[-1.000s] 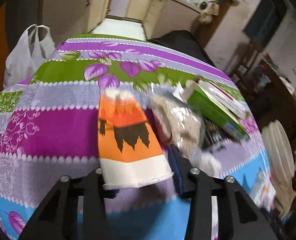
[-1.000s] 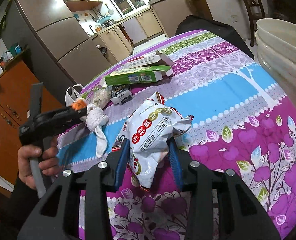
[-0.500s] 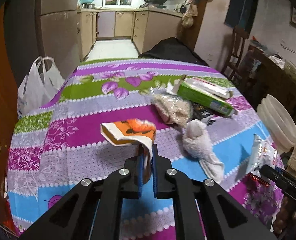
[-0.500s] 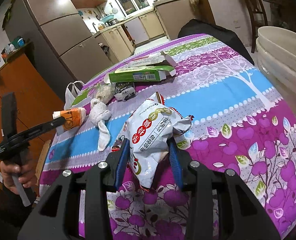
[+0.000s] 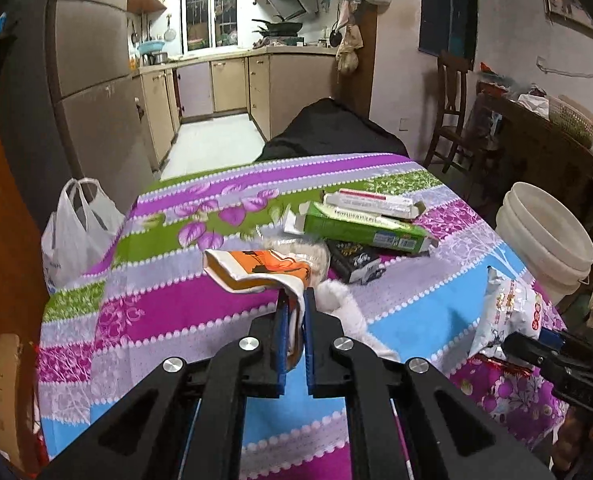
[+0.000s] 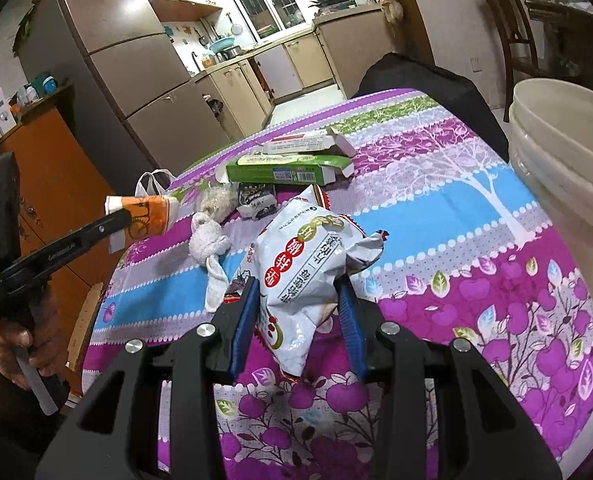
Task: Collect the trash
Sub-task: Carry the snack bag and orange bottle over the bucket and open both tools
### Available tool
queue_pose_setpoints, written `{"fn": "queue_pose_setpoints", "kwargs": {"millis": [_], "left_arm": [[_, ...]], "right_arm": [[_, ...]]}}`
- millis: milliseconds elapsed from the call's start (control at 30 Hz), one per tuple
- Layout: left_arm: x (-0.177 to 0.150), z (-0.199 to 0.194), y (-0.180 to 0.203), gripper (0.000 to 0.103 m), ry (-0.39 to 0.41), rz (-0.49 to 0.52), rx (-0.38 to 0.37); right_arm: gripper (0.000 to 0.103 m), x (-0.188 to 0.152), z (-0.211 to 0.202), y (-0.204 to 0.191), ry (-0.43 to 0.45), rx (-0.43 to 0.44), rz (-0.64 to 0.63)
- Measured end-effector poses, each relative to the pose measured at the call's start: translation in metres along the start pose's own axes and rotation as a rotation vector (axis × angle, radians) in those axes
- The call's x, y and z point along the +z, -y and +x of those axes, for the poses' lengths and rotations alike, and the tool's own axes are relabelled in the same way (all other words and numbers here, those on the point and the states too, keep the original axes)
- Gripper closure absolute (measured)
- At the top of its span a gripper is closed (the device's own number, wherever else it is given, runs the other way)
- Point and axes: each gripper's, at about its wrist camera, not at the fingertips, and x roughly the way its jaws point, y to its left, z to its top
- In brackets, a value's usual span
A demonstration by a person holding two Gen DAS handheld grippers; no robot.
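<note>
My left gripper (image 5: 294,300) is shut on a crushed orange and white paper cup (image 5: 256,270), which hangs above the patterned tablecloth (image 5: 168,312). From the right wrist view the same cup (image 6: 146,214) sits at the tip of the left gripper (image 6: 116,220), raised at the table's left side. My right gripper (image 6: 298,292) is shut on a white snack bag (image 6: 308,256) with red and green print. The bag (image 5: 504,312) also shows at the right of the left wrist view.
On the table lie a white cloth wad (image 6: 208,240), a green box (image 6: 284,170), a white box (image 6: 300,144), a dark packet (image 6: 254,200) and a clear bag of crumbs (image 5: 296,248). White buckets (image 6: 560,152) stand at the right edge; a white plastic bag (image 5: 76,228) hangs at the left.
The left jaws closed flat on the paper cup and crushed it. The left gripper then rose and pulled back from the table with the cup. The right gripper kept still with the snack bag.
</note>
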Motion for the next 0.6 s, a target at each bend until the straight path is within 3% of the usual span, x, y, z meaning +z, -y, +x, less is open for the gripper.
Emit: {"fn": "queue_pose_setpoints", "kwargs": {"millis": [367, 600], "left_arm": [[0.020, -0.008, 0.031, 0.096, 0.069, 0.089, 0.087], [0.036, -0.006, 0.051, 0.096, 0.103, 0.137, 0.119]], "right_arm": [[0.066, 0.008, -0.007, -0.006, 0.016, -0.015, -0.057], [0.066, 0.031, -0.022, 0.002, 0.068, -0.048, -0.085]]}}
